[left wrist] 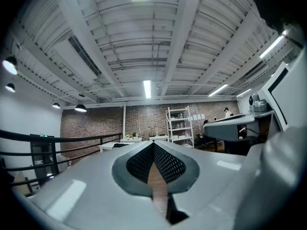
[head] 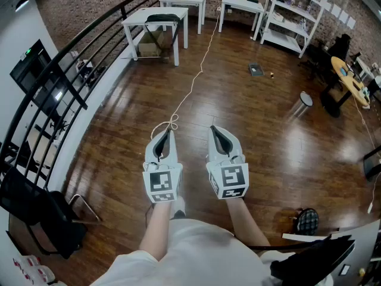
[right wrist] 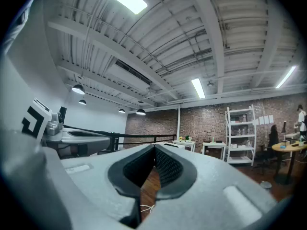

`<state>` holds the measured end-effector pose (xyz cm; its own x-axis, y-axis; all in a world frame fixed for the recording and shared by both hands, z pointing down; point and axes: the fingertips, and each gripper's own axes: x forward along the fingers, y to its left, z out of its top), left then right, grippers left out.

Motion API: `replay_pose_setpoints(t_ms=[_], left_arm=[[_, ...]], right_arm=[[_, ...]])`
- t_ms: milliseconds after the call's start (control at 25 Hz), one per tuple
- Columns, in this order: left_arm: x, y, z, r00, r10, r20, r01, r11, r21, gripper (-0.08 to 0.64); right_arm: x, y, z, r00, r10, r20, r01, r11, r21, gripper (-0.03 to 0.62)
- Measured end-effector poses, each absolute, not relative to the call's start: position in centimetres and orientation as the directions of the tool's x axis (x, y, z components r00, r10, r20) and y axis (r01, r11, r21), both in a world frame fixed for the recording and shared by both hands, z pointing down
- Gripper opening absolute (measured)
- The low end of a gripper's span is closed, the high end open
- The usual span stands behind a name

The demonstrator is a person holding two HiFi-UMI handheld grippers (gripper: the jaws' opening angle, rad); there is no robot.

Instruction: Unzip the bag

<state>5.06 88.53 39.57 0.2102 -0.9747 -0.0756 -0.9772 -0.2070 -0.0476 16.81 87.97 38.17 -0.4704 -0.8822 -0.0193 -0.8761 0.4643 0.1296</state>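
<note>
Glossy wooden floor (head: 250, 136) with a long white cable (head: 191, 87), white tables (head: 156, 18) and a shelf unit (head: 292, 16).

Bright ceiling strip lights (left wrist: 147, 88) — floor (head: 250, 130) glare, fisheye edges

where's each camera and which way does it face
Head view: on the person's head, looking steeply down at the wooden floor; forearms, left gripper and right gripper show, both shut.
Left gripper view: on the left gripper, level along its shut jaws toward the brick wall; right gripper at right.
Right gripper view: on the right gripper, facing likewise; left gripper at left.
Shared: both gripper views see the white shelf.
</note>
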Motion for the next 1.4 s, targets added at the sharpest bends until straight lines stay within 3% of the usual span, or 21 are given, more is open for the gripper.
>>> replay_pose_setpoints(t_ms=[360, 680, 1080, 1400], left_arm=[[-3.6, 77.7, 38.5, 0.212, -0.971, -0.112, -0.977, -0.214, 0.004, 0.015], [-5.3, 68.4, 41.4, 0.206, -0.975, -0.077, -0.977, -0.209, 0.038, 0.016], [-2.0, 48.2, 39.3, 0.199, -0.977, -0.072, -0.979, -0.196, -0.052, 0.017], [-2.3, 39.2, 40.6, 0.145, -0.989, -0.017, -0.987, -0.144, -0.065, 0.017]], right_arm=[[6.2, 77.3, 37.7, -0.522, -0.852, -0.033, -0.850, 0.516, 0.103, 0.014], [7.8, 66.1, 40.0, -0.439, -0.898, -0.026, -0.898, 0.440, -0.015, 0.031], [8.8, 45.8, 37.3, -0.524, -0.849, -0.073, -0.850, 0.527, -0.024, 0.031], [9.2, 37.1, 40.2, -0.641, -0.767, -0.019, -0.761, 0.639, -0.109, -0.011]])
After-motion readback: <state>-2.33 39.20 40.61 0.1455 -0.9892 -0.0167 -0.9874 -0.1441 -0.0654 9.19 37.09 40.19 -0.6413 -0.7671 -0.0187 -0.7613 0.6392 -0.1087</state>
